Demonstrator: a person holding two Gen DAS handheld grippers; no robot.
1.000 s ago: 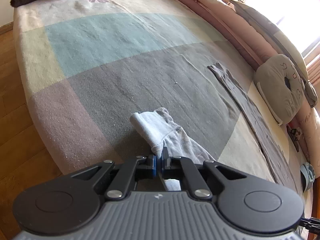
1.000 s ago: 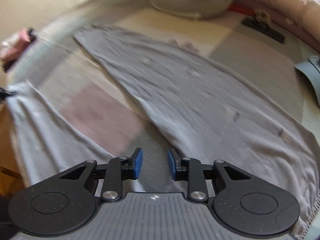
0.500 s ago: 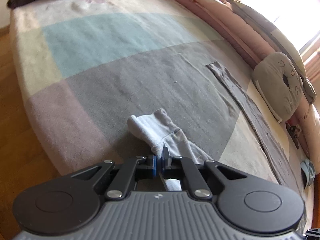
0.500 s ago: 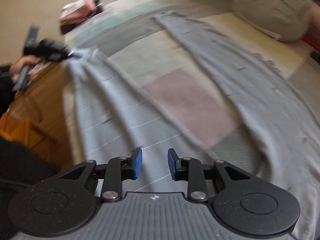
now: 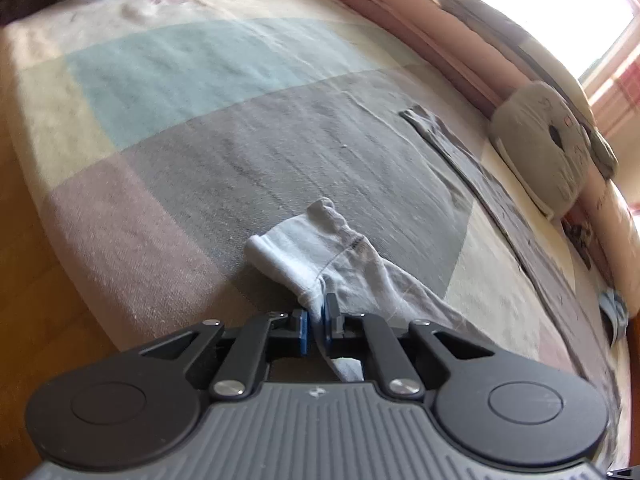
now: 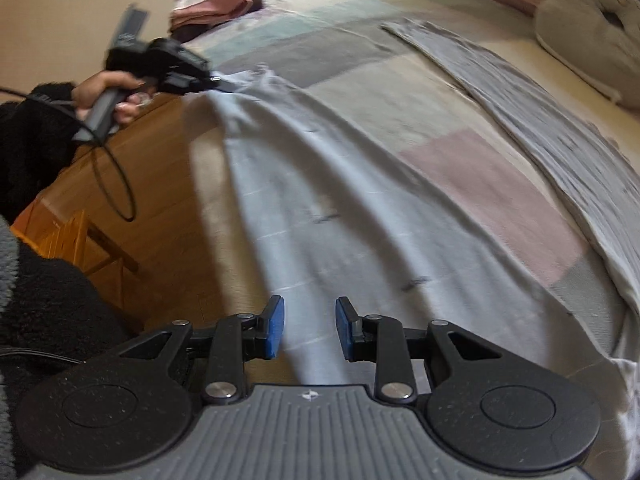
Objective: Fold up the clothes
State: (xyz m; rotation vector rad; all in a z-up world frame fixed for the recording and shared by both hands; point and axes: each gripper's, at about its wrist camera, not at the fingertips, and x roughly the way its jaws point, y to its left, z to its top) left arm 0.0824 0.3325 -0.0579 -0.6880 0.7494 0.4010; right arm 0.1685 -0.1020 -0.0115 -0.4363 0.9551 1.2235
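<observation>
Checked bedspread (image 5: 208,92), filling most of both views. Spread across it, grey trousers (image 6: 360,216), one cuff lifted near the bed's edge. Left gripper (image 5: 315,322) clamped on that cuff. Right gripper (image 6: 310,330) parted, empty, above the nearer leg.

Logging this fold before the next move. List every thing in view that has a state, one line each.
Left gripper: shut on the cuff of the near trouser leg.
Right gripper: open, fingers above the cloth, nothing held.
Trousers: spread out, unfolded.
Near trouser leg: cuff lifted off the bed.
Far trouser leg: flat on the bed.
Pink clothes: folded, stacked at the far corner.
</observation>
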